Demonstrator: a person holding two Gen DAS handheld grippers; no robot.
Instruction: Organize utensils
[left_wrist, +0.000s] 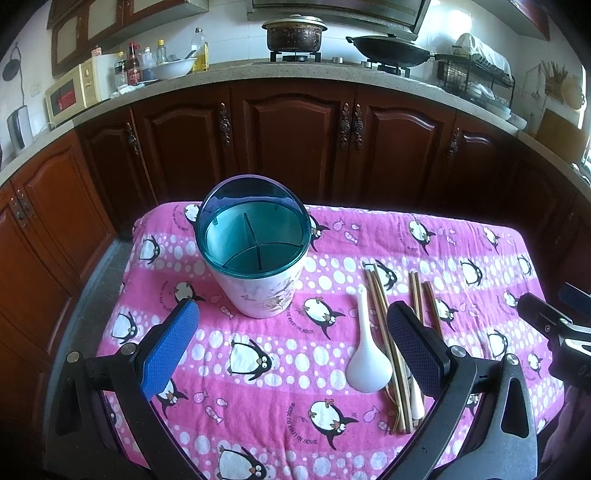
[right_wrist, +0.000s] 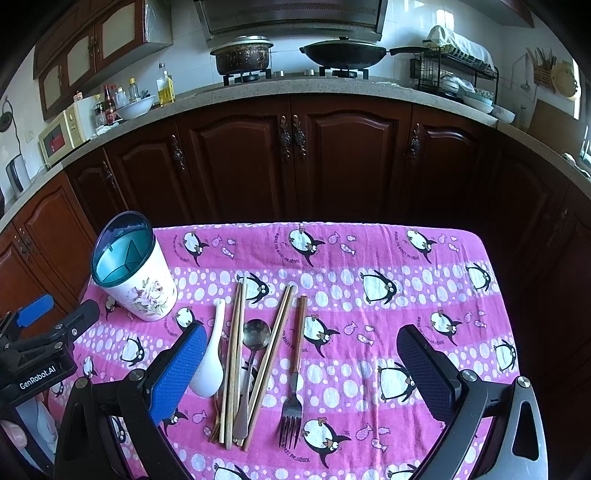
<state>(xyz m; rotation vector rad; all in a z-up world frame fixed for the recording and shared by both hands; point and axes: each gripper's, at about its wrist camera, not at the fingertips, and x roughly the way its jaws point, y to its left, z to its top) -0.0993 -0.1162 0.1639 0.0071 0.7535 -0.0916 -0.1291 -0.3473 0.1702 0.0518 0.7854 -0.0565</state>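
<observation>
A curved speckled grey stone counter runs above dark red-brown wooden cabinet doors with ornate metal handles, backed by a white tiled wall. On the counter's far edge a blackened lidded pot and a black wok sit on the gas hob, with a cream microwave towards its left end and a black wire dish rack towards its right. Daylight falls from the right.

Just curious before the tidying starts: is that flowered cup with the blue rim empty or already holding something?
Empty. The utensil holder stands upright, and the left wrist view shows bare dividers inside.
</observation>
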